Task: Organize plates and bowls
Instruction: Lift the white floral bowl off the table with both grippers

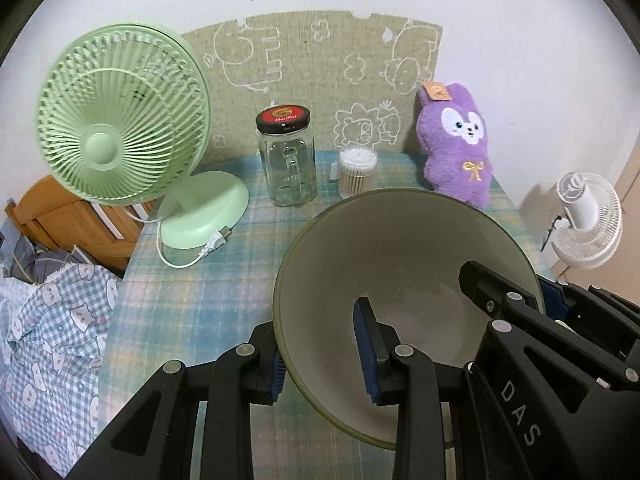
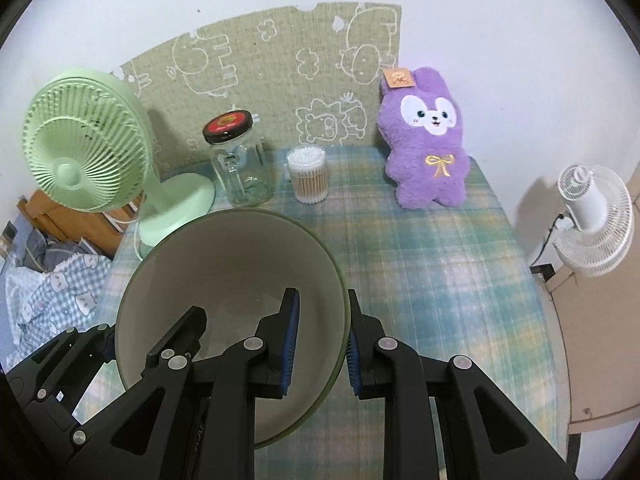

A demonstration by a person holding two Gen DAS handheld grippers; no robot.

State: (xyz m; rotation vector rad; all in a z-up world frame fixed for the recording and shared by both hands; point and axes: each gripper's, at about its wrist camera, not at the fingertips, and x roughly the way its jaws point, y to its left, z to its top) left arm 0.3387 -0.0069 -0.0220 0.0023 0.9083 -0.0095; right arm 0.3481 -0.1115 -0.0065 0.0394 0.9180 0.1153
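The wide, pale grey-green glazed bowl (image 1: pixel 404 276) hung above the plaid-clothed table (image 1: pixel 192 292), tipped with its mouth toward the cameras, round and without a long axis. The left gripper (image 1: pixel 324 354) and right gripper (image 2: pixel 320 346) each pinched opposite rims. No plates or stack showed, so sorting seemed barely begun

A wide, shallow bowl (image 1: pixel 404 264) (image 2: pixel 236 272) with a pale beige inside and a thin greenish rim is held clear of the plaid tablecloth, empty and tilted slightly, its rim pinched from opposite sides between blue-padded gripper fingers.
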